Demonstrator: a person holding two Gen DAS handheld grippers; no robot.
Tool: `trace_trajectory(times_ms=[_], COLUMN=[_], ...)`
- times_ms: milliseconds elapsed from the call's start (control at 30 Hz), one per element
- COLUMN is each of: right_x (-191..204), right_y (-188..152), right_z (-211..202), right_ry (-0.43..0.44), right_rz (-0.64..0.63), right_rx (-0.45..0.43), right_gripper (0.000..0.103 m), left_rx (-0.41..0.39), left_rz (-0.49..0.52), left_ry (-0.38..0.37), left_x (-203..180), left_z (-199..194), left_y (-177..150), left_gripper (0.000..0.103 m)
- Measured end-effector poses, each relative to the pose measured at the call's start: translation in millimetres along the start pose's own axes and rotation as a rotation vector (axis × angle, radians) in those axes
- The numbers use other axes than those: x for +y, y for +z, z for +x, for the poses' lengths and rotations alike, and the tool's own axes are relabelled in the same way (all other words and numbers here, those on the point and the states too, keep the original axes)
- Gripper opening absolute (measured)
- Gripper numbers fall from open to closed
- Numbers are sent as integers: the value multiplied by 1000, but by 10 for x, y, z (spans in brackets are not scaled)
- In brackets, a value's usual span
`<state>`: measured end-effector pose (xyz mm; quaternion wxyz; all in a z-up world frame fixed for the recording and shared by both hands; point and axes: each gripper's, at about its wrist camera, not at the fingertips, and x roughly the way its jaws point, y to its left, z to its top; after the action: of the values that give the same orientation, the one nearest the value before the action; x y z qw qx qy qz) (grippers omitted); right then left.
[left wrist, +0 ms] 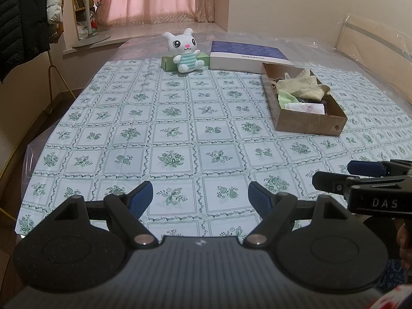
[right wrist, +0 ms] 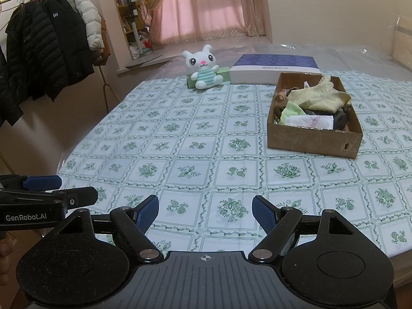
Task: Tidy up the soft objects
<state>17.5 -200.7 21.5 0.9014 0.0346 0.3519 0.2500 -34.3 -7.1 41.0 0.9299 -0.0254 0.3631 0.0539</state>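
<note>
A white plush bunny in a striped green top sits upright at the far side of the bed, leaning on a green box. A brown cardboard box on the right holds a yellow towel, a light green cloth, tissue and dark items. My left gripper stands open over the near cloth, nothing between its fingers. My right gripper is open and empty too, beside the left one.
A flat blue and white box lies behind the cardboard box. The floral cloth covers a plastic-wrapped bed. Jackets hang on a rack at the left; a fan stand is by the curtained window.
</note>
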Motion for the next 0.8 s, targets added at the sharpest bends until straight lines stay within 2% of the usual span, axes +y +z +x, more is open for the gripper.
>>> trace_trajectory(times_ms=[800], right_x=[-16], right_y=[-27], right_z=[56], right_ry=[0], right_rz=[3], right_rx=[7], right_gripper=[79], left_rx=[12], left_rz=[-5], left_ry=[0], left_x=[19], left_z=[82], left_y=[-38], left_gripper=[80])
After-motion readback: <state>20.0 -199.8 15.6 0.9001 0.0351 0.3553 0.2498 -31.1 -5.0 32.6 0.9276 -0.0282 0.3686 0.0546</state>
